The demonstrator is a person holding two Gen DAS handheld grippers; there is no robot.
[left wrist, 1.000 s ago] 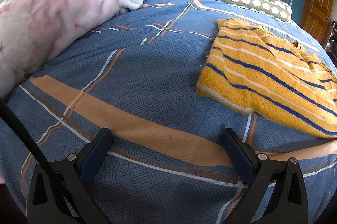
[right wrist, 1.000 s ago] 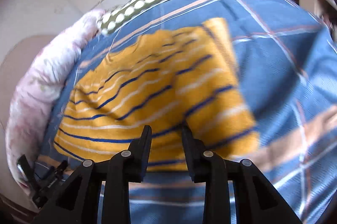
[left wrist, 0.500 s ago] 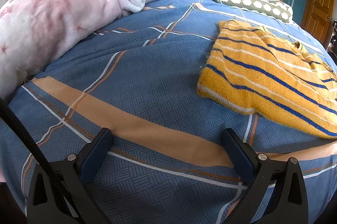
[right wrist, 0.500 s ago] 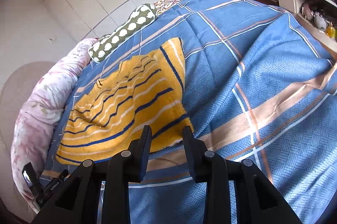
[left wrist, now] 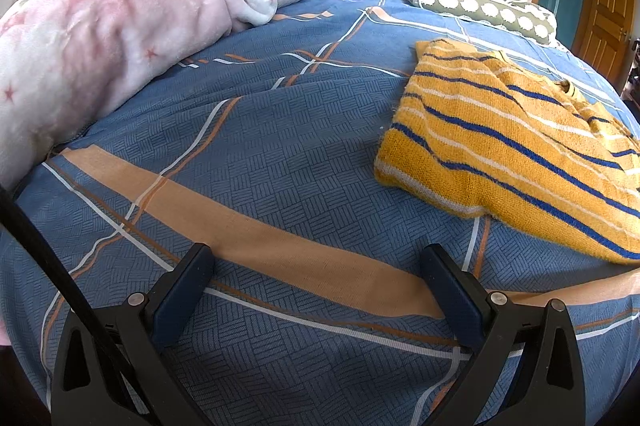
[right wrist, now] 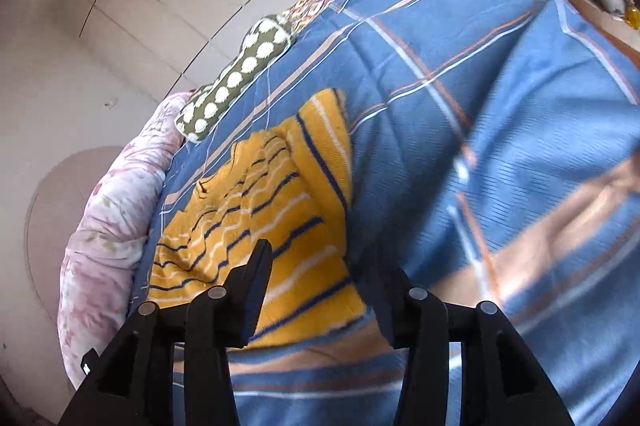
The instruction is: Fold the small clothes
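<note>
Low wrist views — shared sweater (left wrist: pixel 516 145)

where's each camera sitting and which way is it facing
Left wrist: on the left gripper, low over the bed, looking across it; jaws wide open, sweater off to the right, pink blanket left.
Right wrist: on the right gripper, tilted, looking up the bed; jaws open above the sweater's near edge.
Shared: sweater, blanket, spotted bolster, blue bedsheet.
</note>
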